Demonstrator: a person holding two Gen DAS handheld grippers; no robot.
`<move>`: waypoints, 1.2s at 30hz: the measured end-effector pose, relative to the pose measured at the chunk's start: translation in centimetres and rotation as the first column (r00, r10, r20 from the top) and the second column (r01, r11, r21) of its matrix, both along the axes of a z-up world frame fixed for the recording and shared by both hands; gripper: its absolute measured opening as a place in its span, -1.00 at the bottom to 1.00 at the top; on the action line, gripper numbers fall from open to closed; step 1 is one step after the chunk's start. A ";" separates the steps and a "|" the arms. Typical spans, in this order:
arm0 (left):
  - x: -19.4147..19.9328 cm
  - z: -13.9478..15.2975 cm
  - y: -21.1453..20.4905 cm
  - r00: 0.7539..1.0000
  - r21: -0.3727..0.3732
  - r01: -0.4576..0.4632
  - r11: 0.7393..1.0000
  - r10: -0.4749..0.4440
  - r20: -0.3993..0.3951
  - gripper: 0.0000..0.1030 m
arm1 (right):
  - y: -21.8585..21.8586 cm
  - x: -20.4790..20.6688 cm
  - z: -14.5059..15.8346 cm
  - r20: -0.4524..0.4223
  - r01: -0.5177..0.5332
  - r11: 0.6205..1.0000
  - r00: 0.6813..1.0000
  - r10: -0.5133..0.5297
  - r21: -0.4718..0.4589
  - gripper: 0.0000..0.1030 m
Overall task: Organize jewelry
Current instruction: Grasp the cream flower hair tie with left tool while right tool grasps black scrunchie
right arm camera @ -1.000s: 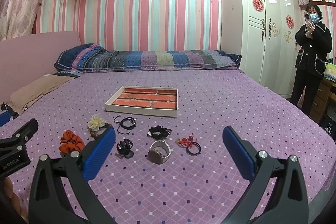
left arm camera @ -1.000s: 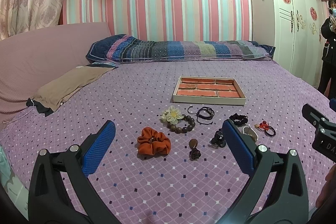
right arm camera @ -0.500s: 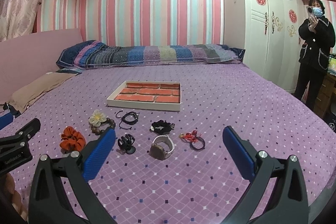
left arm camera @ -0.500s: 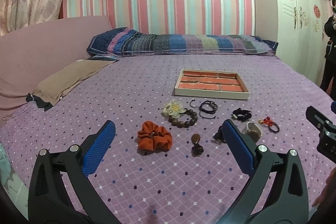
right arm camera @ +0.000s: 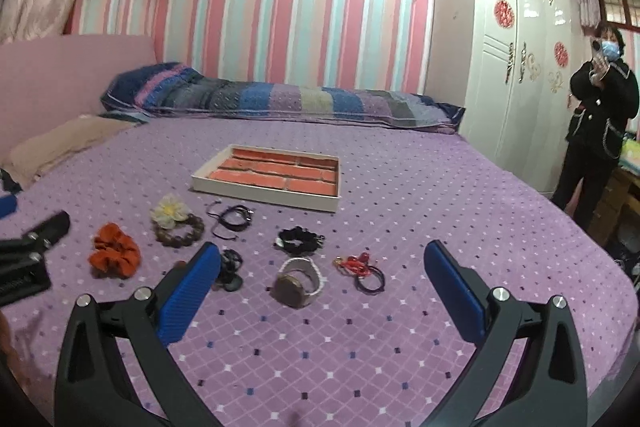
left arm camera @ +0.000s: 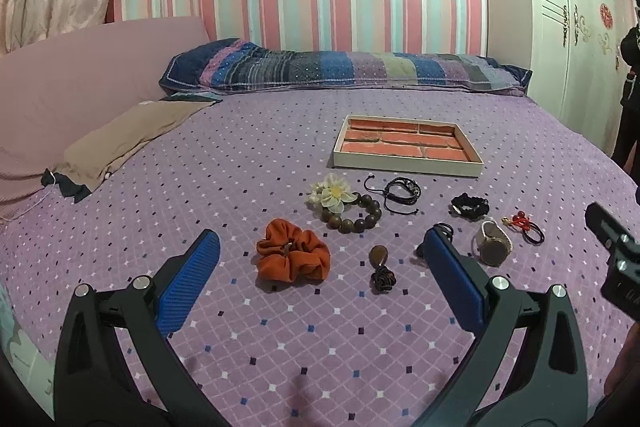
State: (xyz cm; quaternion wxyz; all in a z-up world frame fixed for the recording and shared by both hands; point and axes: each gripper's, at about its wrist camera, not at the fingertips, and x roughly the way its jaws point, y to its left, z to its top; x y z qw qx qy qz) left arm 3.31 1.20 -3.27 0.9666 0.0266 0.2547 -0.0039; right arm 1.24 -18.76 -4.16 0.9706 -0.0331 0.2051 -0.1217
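Both grippers, left (left arm camera: 320,263) and right (right arm camera: 322,267), gape wide and empty, hovering short of the pieces. Jewelry lies spread before the tray (left arm camera: 406,165), which looks empty, presumably for one-by-one picking.

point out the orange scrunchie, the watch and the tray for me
orange scrunchie (left arm camera: 293,258): left wrist view, on the gathered fabric near its middle
watch (right arm camera: 297,283): right wrist view, on its round face
tray (right arm camera: 264,195): right wrist view, on its near white wall

Both grippers (left arm camera: 318,251) (right arm camera: 322,253) moved closer to jewelry.
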 end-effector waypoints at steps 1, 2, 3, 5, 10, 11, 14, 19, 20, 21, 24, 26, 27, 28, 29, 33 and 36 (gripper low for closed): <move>0.4 -0.2 0.0 1.000 0.003 0.007 1.000 -0.007 -0.005 0.94 | 0.0 0.2 -0.2 -0.004 -0.004 1.000 1.000 0.004 0.003 0.97; 0.6 -0.4 0.0 1.000 0.004 0.009 1.000 -0.009 -0.008 0.94 | -0.1 0.5 -0.4 -0.011 -0.010 1.000 1.000 0.010 0.011 0.97; 1.1 -0.6 0.0 1.000 0.003 0.006 1.000 -0.006 -0.013 0.94 | -0.2 0.9 -0.7 -0.017 -0.015 1.000 1.000 0.015 0.021 0.97; 1.9 -0.8 0.1 1.000 -0.002 0.013 1.000 -0.013 -0.026 0.94 | -0.2 1.8 -1.1 -0.034 -0.026 0.999 0.999 0.027 0.028 0.97; 4.5 -1.5 0.5 0.998 -0.034 0.026 0.999 -0.028 -0.049 0.94 | -0.9 4.2 -2.0 -0.061 -0.025 0.998 0.998 0.028 0.050 0.97; 5.0 -1.8 0.5 0.999 -0.023 0.015 1.000 -0.016 -0.051 0.94 | -1.1 4.9 -2.3 -0.068 -0.030 0.998 0.997 0.034 0.062 0.97; 7.0 -2.7 0.4 0.997 0.013 0.007 1.000 -0.006 -0.076 0.94 | -1.5 6.7 -3.1 -0.089 -0.036 0.996 0.995 0.043 0.085 0.97; 10.6 -3.9 0.5 0.994 0.000 0.022 1.000 -0.022 -0.107 0.94 | -2.1 10.0 -4.1 -0.104 -0.026 0.994 0.994 0.037 0.106 0.97; 11.4 -4.1 0.5 0.994 0.000 0.025 1.000 -0.024 -0.110 0.94 | -2.2 10.8 -4.3 -0.107 -0.025 0.994 0.994 0.037 0.110 0.97; 12.5 -4.3 0.5 0.993 -0.001 0.029 1.000 -0.029 -0.112 0.94 | -2.4 11.6 -4.4 -0.108 -0.022 0.994 0.994 0.034 0.110 0.97; 14.8 -4.8 0.5 0.991 -0.009 0.040 0.999 -0.041 -0.125 0.94 | -2.9 13.9 -5.0 -0.115 -0.007 0.994 0.993 0.020 0.111 0.96; 17.1 -5.4 0.6 0.988 -0.018 0.040 0.999 -0.042 -0.148 0.94 | -3.3 15.8 -5.7 -0.146 0.001 0.993 0.989 0.016 0.116 0.94; 18.3 -5.8 0.6 0.985 -0.017 0.043 0.999 -0.045 -0.166 0.94 | -3.6 16.6 -6.1 -0.162 0.005 0.993 0.987 0.015 0.120 0.93; 19.0 -6.0 0.6 0.983 -0.020 0.047 0.999 -0.050 -0.178 0.93 | -3.9 17.7 -6.6 -0.182 0.010 0.992 0.983 0.013 0.127 0.92; 19.9 -6.3 0.7 0.981 -0.026 0.050 0.998 -0.054 -0.188 0.93 | -4.1 18.2 -6.9 -0.194 0.014 0.991 0.981 0.012 0.131 0.89; 22.9 -7.6 0.2 0.974 -0.011 0.059 0.998 -0.060 -0.218 0.92 | -4.9 20.7 -8.1 -0.248 0.028 0.990 0.969 0.008 0.141 0.76; 24.8 -8.9 -0.2 0.961 -0.025 0.078 0.997 -0.082 -0.263 0.84 | -5.0 22.4 -9.2 -0.296 0.038 0.991 0.955 0.002 0.130 0.67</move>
